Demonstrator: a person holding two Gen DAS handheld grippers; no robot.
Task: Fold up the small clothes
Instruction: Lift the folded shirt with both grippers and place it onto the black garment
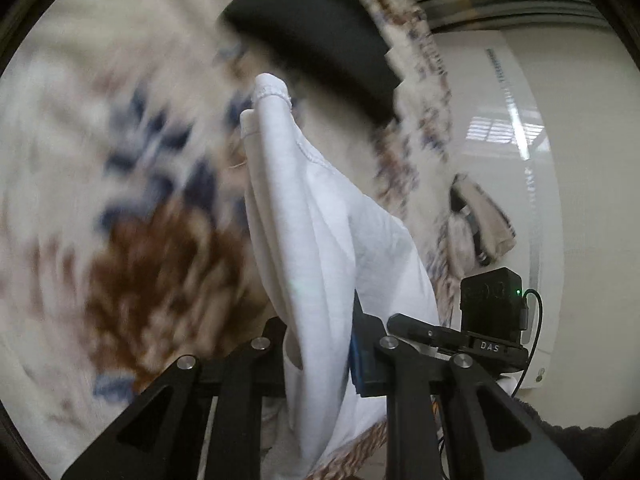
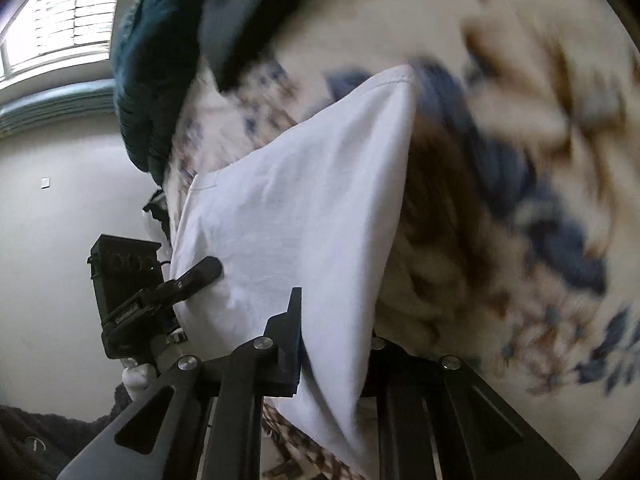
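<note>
A small white garment (image 1: 316, 216) hangs in the air, held by both grippers above a cream blanket with blue and brown flowers (image 1: 120, 184). My left gripper (image 1: 320, 344) is shut on one edge of it; the cloth runs up and away from the jaws. In the right wrist view the same white garment (image 2: 304, 216) spreads wide, and my right gripper (image 2: 332, 344) is shut on its near edge. The other gripper's black body (image 2: 124, 280) shows at the left, touching the cloth.
A folded black garment (image 1: 320, 36) lies on the blanket further off. A dark teal garment (image 2: 156, 60) lies near the blanket's edge. A beige and black item (image 1: 476, 220) lies on the white floor. The view is motion-blurred.
</note>
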